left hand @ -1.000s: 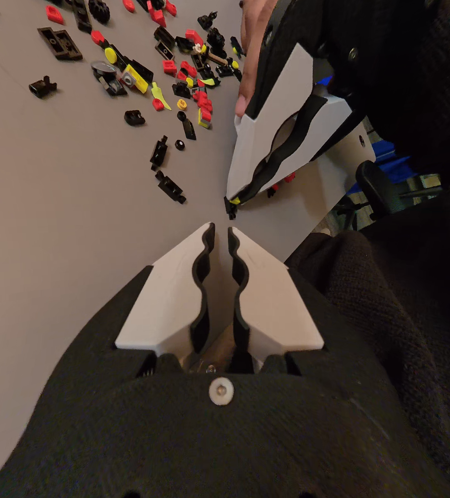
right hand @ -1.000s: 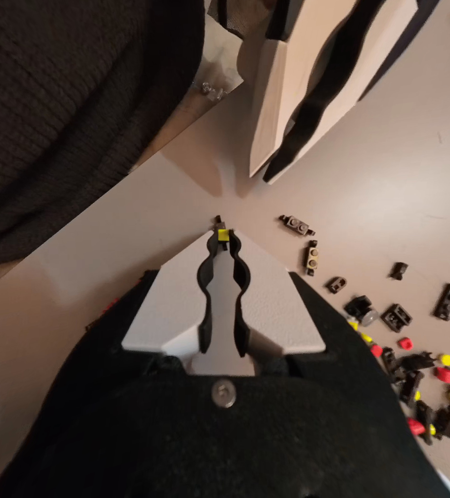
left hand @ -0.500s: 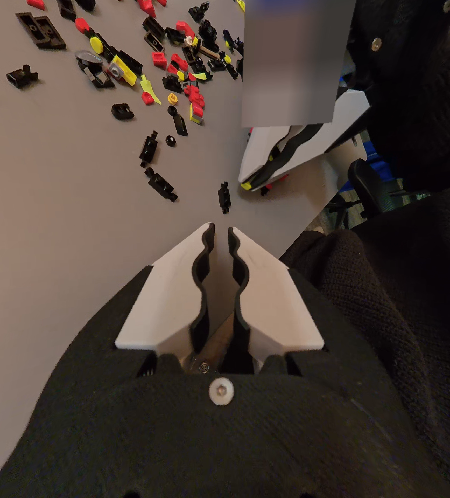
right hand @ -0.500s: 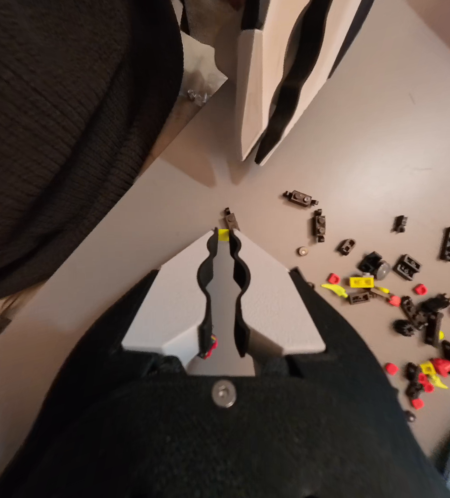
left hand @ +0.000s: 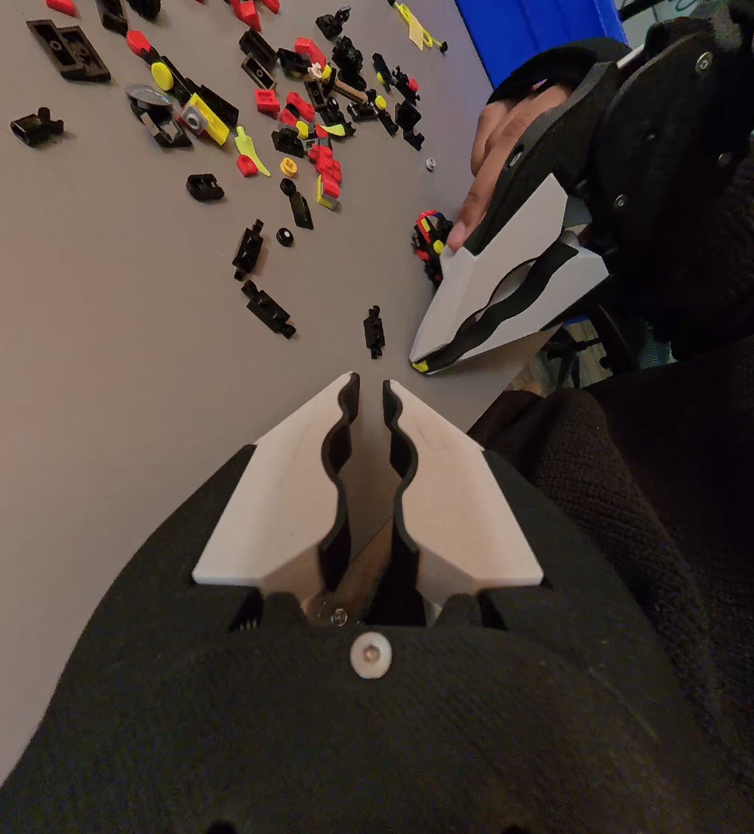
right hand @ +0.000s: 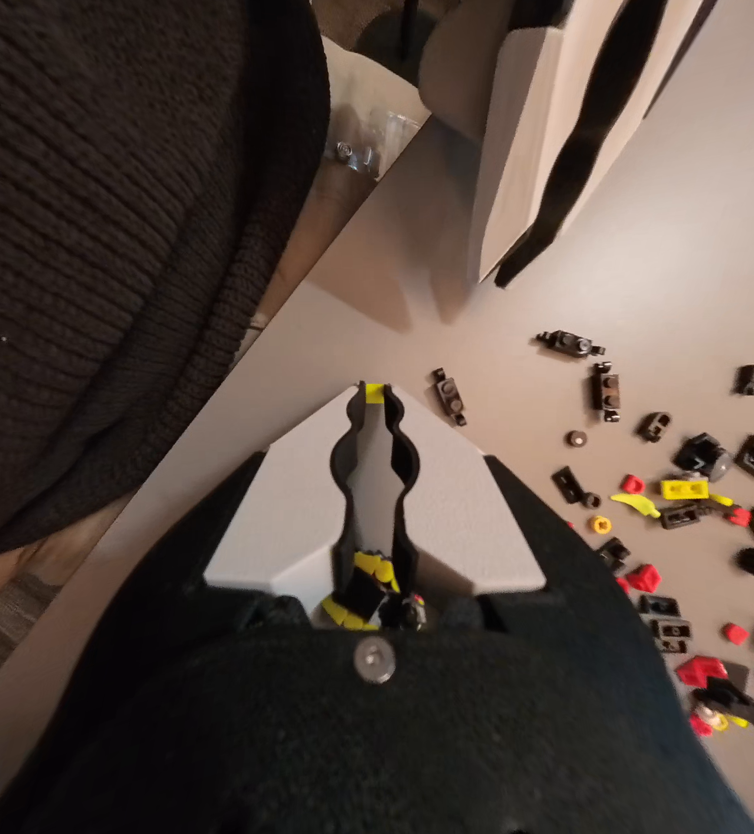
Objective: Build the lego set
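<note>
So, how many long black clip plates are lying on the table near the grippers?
3. One long black clip plate lies just ahead of the left gripper. A second and a third lie further left. More may hide in the far pile.

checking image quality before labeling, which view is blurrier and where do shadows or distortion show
Right wrist view: motion blur smears the left gripper and far bricks; two soft shadows fall on the table beneath it. Left wrist view: sharper, wide-angle bending at edges, warm dim light.
</note>
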A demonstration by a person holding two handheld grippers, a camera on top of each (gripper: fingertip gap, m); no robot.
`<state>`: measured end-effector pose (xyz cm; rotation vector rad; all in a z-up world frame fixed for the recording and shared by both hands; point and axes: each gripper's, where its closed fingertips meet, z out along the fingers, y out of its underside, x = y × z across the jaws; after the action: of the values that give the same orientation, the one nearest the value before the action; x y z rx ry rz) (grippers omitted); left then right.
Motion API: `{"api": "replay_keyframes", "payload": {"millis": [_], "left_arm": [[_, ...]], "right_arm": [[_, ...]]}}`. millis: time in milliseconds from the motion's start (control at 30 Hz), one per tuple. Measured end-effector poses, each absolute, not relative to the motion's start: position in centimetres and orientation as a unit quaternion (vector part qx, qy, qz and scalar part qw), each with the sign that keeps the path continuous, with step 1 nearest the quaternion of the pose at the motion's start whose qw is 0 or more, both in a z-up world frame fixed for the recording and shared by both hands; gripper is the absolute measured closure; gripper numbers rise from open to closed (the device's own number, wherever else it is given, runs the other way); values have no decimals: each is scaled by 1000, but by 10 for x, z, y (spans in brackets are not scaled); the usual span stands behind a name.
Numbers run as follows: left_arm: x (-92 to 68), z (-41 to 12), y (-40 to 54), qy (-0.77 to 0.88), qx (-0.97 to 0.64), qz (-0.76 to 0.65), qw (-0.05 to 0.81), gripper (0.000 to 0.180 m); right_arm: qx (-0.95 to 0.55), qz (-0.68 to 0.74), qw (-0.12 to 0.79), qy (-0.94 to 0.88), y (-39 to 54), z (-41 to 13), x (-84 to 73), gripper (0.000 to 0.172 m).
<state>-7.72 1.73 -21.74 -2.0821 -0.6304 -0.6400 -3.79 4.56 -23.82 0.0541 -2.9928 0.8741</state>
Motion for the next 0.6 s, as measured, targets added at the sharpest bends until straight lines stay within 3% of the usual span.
{"api": "replay_keyframes", "payload": {"millis": [600], "left_arm": [[-78,-217,17,-252,-831,-258,423,172]], "right_arm": [[90,256,55,-961,45,-231,-70,166]]}}
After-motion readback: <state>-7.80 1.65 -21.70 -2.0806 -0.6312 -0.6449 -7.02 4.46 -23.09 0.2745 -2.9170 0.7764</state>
